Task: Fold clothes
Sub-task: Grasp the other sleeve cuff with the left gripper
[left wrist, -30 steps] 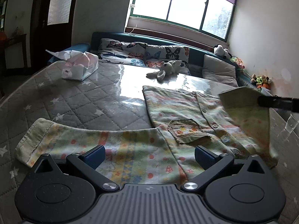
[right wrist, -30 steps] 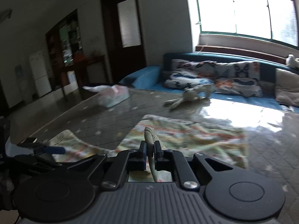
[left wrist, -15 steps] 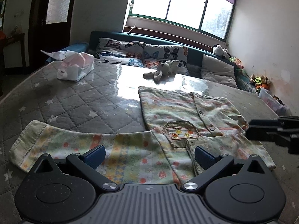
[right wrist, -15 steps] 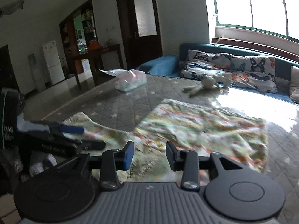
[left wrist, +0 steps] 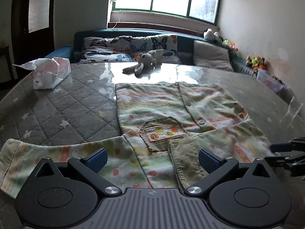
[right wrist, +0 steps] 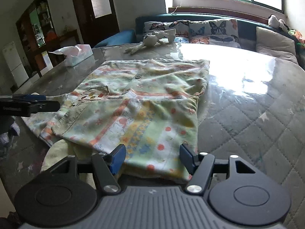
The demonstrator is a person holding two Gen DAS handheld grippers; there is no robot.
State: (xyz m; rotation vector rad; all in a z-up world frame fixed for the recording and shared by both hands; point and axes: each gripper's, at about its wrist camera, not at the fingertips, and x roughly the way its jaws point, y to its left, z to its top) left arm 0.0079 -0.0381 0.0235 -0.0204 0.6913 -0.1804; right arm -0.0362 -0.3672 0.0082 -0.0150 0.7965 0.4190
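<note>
Tissue pack (left wrist: 50, 72): soft white plastic wrapper, crumpled at the top, sitting at the upper left of the left wrist view; its print is too small to read.
Table surface (left wrist: 57, 110): grey quilted pad with diamond stitching and pale stars, lying under a clear glossy sheet that is reflecting the window.
Left sleeve (left wrist: 57, 152): lying flat and stretched out toward the lower left of the left wrist view, cuff ribbed.
Left gripper (left wrist: 152, 157): black arms with blue ribbed pads, jaws standing wide apart and clamping nothing; it is hovering over the shirt's lower edge.
Shirt (left wrist: 162, 105): thin printed cotton with pastel stripes, dots and buttons, lying spread in the centre of the table, just ahead of both grippers.
Chest pocket (left wrist: 162, 131): corduroy-like patch bearing small round embroidered motifs.
Right sleeve (right wrist: 124, 122): lying folded across the shirt body, ribbed cuff at centre left of the right wrist view.
Right gripper (right wrist: 152, 157): jaws opening, pads clear of the cloth, sleeve fabric lying between and below them.
Stuffed rabbit (left wrist: 146, 60): pale plush, lying beyond the shirt.
</note>
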